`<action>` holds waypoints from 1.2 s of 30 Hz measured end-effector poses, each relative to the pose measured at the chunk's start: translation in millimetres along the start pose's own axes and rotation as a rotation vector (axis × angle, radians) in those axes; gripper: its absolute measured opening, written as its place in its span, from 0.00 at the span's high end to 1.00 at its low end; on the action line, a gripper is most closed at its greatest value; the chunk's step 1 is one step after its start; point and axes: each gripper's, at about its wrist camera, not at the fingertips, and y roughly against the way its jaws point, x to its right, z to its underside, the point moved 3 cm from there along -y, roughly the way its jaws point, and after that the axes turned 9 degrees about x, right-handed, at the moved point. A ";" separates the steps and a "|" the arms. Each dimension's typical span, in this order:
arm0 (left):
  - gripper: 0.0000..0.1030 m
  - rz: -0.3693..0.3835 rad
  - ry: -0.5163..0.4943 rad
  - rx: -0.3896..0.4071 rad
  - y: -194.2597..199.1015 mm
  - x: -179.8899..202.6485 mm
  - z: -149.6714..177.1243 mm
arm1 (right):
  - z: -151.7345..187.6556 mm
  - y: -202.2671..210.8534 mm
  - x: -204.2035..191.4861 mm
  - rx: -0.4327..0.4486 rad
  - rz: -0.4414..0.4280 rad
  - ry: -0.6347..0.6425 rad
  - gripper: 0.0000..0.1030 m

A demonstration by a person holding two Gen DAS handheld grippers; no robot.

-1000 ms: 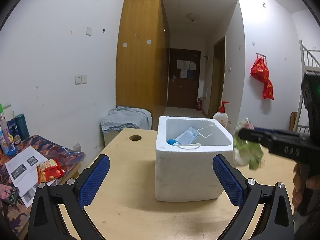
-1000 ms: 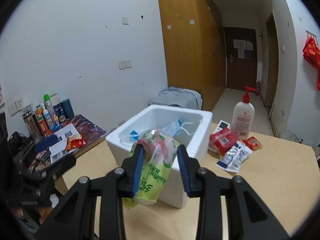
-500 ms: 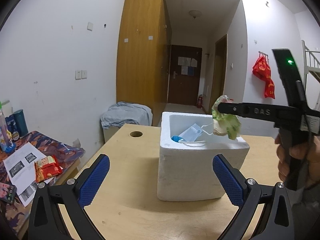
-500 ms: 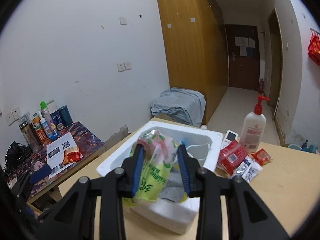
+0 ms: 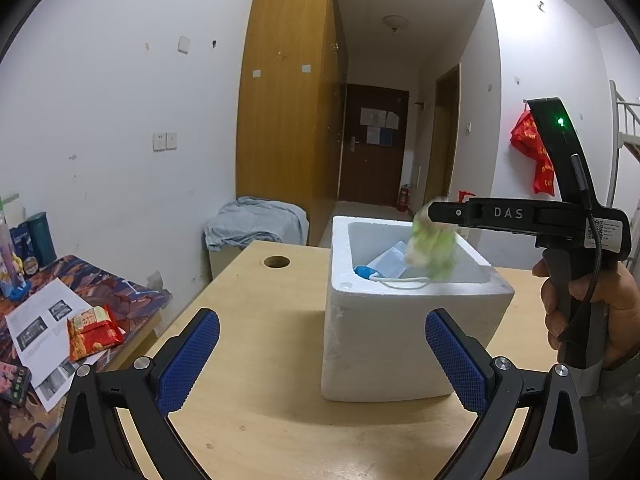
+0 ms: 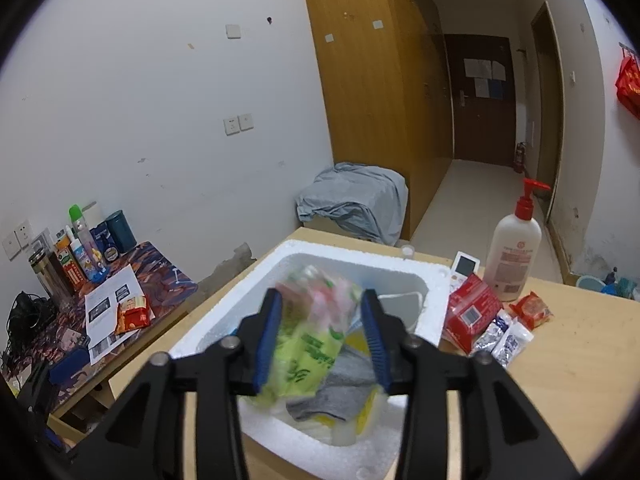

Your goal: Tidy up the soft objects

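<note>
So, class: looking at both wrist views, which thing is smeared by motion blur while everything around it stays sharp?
Right wrist view: the green packet between the opening jaws of the right gripper is smeared, while the foam box rim is crisp. Left wrist view: the same packet blurs over the box; the left gripper is sharp.

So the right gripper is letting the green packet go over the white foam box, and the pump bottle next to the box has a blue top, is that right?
Not quite: the pump bottle has a red top, as the right wrist view shows. The rest holds: the right gripper has its jaws opening around the green packet above the white foam box.
</note>
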 end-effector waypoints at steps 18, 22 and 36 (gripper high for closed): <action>0.00 0.011 -0.003 0.004 4.5 3.9 -1.0 | 0.0 28.6 5.6 0.033 0.026 -0.008 0.19; 0.00 0.020 -0.001 0.014 8.5 8.9 -3.9 | 1.3 51.4 17.7 0.064 0.078 -0.019 0.05; 0.00 0.145 -0.047 0.045 22.8 63.1 -8.2 | 35.1 148.2 72.8 0.125 0.269 -0.111 0.00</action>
